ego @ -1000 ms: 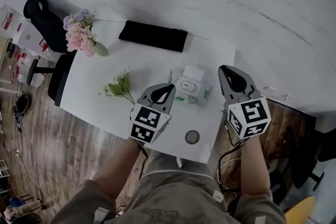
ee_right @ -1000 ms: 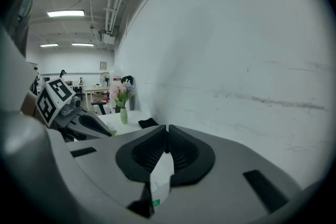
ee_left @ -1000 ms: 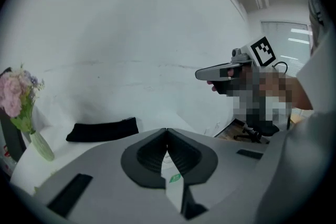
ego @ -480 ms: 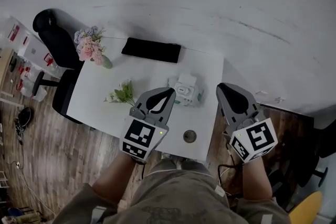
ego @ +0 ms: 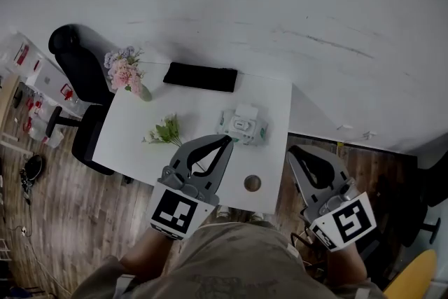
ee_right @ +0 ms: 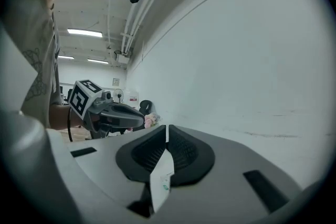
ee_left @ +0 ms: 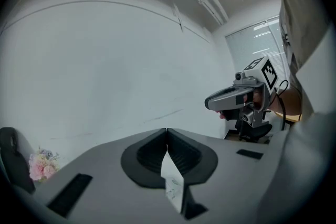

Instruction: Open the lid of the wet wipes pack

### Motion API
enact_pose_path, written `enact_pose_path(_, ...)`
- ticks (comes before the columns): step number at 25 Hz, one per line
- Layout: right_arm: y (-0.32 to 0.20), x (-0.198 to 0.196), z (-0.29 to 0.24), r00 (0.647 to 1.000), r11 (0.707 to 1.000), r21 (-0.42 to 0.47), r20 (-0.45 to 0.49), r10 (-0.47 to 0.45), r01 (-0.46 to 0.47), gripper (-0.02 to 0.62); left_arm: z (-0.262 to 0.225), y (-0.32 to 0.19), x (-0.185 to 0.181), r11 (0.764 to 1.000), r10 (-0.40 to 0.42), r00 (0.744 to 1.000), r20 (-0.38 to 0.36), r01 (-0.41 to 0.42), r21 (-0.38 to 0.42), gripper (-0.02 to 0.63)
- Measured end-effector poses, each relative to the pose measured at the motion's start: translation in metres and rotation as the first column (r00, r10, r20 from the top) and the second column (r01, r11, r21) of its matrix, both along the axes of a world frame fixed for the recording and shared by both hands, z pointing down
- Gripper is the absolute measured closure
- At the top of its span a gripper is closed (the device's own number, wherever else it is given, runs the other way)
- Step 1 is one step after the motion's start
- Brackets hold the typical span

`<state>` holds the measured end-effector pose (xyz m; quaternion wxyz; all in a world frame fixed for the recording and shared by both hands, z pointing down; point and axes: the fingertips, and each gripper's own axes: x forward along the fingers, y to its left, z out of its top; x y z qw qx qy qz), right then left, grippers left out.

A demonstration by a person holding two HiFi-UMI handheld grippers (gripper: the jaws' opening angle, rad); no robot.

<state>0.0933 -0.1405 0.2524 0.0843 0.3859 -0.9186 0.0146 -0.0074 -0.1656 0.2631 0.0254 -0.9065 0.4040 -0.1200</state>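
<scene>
The wet wipes pack (ego: 242,127) lies near the middle of the white table (ego: 203,108), and a white flap (ego: 246,111) stands up at its far side. My left gripper (ego: 225,140) hovers high over the table's near edge, shut, with nothing in it. My right gripper (ego: 297,150) hangs shut and empty past the table's right edge, over the floor. Both are well above the pack and apart from it. The left gripper view shows its jaws (ee_left: 167,130) meeting at the tips, with the right gripper (ee_left: 235,98) beyond. In the right gripper view, that gripper (ee_right: 167,127) is shut too.
A black flat pad (ego: 200,76) lies at the table's far edge, next to a vase of pink flowers (ego: 124,72). A green sprig (ego: 164,129) lies left of the pack, and a round disc (ego: 253,183) sits near the front edge. A black chair (ego: 75,65) stands to the left.
Both grippers have risen and drawn back toward the person, away from the pack. The table looks smaller as the view lifted. The pack has not moved.
</scene>
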Motion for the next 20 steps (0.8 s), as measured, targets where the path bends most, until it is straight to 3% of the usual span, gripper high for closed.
enact_pose_path(11, 0.024, -0.012, 0.002, 0.998, 1.0, -0.014, 0.058, 0.012, -0.011, 0.555, 0.003, 0.016, 0.001, 0.999, 0.015, 1.0, -0.024, -0.016, -0.037, 0.589)
enact_pose_path(20, 0.018, -0.008, 0.006, 0.999, 1.0, -0.007, 0.025, 0.029, -0.029, 0.555, 0.001, 0.013, -0.006, 0.999, 0.015, 1.0, -0.025, -0.015, -0.033, 0.589)
